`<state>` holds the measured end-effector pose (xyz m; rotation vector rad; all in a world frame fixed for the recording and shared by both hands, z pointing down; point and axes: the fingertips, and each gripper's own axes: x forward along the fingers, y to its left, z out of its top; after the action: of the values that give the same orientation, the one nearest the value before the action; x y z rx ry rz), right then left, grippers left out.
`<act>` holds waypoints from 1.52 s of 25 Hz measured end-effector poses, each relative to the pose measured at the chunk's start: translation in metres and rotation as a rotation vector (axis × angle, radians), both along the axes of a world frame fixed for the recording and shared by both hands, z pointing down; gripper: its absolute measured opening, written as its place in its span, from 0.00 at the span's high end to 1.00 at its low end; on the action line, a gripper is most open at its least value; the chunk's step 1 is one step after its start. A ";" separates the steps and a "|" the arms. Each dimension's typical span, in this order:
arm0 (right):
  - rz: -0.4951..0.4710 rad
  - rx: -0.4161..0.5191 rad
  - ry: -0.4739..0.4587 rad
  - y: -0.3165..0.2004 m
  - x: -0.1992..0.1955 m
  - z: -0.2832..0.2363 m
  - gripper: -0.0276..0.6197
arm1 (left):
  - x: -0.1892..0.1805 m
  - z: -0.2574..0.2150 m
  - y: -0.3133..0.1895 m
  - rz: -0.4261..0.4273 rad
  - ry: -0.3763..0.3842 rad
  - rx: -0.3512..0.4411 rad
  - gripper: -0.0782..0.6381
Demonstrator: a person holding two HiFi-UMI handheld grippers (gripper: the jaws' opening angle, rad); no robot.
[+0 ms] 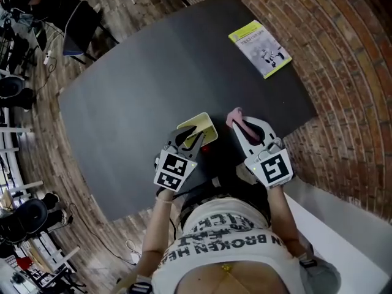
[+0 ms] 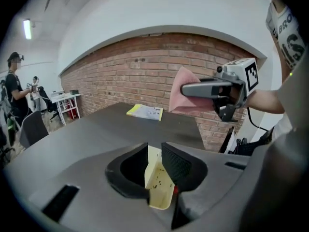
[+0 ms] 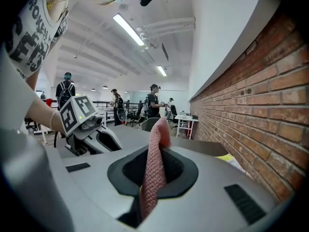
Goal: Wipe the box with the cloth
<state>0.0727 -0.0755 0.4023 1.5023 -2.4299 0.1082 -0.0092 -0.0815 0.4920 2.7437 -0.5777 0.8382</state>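
The pale yellow box [image 2: 157, 177] sits clamped between the two jaws of the left gripper [image 1: 191, 137], held on edge, its long axis running along the jaws and away from the person. Its open, speckled face turns toward the right gripper [image 1: 247, 129]. That gripper's jaws are closed on the pink cloth [image 3: 153, 167], which stands upright out of them, just beside the box. Both grippers hang over the near edge of a dark table [image 1: 141, 78]. A brick wall [image 1: 346, 60] runs along the table's right side, over a wooden floor [image 1: 131, 2]. A yellow-green booklet [image 1: 260, 48] lies flat at the far right corner, well apart. People [image 3: 153, 100] stand at desks far behind.
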 end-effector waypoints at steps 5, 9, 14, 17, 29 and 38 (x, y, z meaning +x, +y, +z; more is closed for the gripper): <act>0.010 -0.068 0.032 0.004 0.010 0.022 0.93 | 0.010 0.051 0.009 0.143 -0.207 -0.004 0.75; -0.056 -0.093 0.074 0.002 0.008 0.043 0.93 | 0.018 0.079 0.010 0.240 -0.343 0.012 0.75; -0.146 -0.121 0.091 -0.002 0.005 0.067 0.93 | 0.020 0.100 0.007 0.331 -0.542 0.108 0.77; -0.189 -0.164 0.086 -0.010 0.004 0.084 0.93 | 0.018 0.107 0.008 0.384 -0.638 0.154 0.81; -0.582 -0.283 0.193 -0.035 -0.022 0.155 0.93 | 0.022 0.112 0.013 0.387 -0.663 0.102 0.84; -0.770 -0.348 0.228 -0.040 -0.039 0.184 0.93 | 0.022 0.112 0.012 0.382 -0.668 0.086 0.84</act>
<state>0.0340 -0.1150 0.5858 0.3624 -2.4525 0.1725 0.0133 -0.0699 0.6040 2.6457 -0.1790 1.8880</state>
